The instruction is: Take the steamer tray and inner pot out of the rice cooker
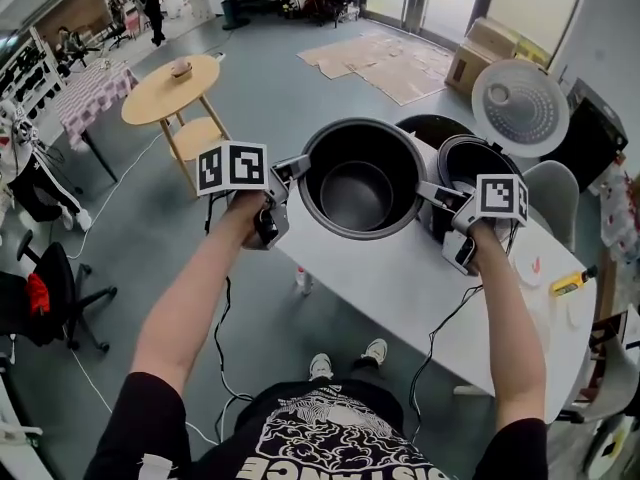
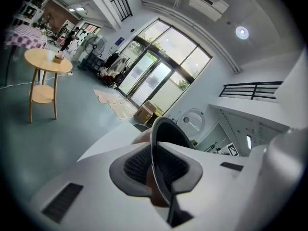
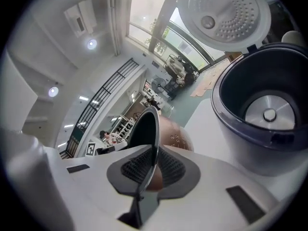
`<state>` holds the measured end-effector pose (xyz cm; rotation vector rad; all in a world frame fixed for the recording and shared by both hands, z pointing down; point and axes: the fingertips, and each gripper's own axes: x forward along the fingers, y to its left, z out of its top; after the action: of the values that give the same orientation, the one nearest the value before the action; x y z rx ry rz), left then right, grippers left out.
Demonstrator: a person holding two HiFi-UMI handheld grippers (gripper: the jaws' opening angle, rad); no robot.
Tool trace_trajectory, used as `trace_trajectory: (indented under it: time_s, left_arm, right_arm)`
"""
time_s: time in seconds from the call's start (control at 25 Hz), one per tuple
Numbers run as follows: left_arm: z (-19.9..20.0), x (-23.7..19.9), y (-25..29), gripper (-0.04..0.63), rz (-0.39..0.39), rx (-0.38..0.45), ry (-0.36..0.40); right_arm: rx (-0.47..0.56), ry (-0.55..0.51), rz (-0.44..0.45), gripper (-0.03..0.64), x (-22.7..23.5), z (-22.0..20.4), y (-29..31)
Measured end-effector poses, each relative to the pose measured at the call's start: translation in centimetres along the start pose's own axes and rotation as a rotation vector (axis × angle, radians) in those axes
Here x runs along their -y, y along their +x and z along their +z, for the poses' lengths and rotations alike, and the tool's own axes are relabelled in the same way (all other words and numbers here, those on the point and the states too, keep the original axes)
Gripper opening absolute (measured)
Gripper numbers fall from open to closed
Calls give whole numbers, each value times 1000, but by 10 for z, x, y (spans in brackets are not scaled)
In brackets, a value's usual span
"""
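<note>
At the bottom of the head view the person's arms reach up to the frame's middle. The left gripper [image 1: 296, 168] is clamped on the left rim of the inner pot [image 1: 357, 194], and the right gripper [image 1: 432, 194] is clamped on its right rim. In each gripper view the thin metal rim runs between the ribbed pads, with the jaws narrow and pressed onto it. The pot is out of the cooker, upright and empty, over the left end of the white table [image 1: 400, 288].

Right of centre, the rice cooker [image 1: 472, 158] stands just beside the right gripper. Its lid [image 1: 520, 108] is raised behind it.

- A yellow tool [image 1: 572, 283] lies on the table at the right edge.
- A small bottle [image 1: 303, 280] stands on the floor by the table's near side.
- A dark round shape [image 1: 430, 126] shows behind the pot; what it is cannot be told.

Farther off are a round wooden side table [image 1: 170, 90] at upper left and flattened cardboard [image 1: 385, 63] on the floor at top centre.
</note>
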<state>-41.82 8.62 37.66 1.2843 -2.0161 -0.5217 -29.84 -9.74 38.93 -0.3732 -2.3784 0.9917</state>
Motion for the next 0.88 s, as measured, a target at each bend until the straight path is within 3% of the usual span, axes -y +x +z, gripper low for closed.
trace_trajectory:
  time_s: [0.32,0.68,0.88]
  left_arm:
    - [-50,-61,10,44,36,-104,-58]
    - [-72,-84,56,46,72,-180,-91]
    - [-78,-91,66,46,79,-199,-105]
  right_arm:
    - [-30,141,-54,52,32,-58,35]
    - [-49,281,-79,52,83,-73,44]
    - [-55,302,-89,52,93,-76,46]
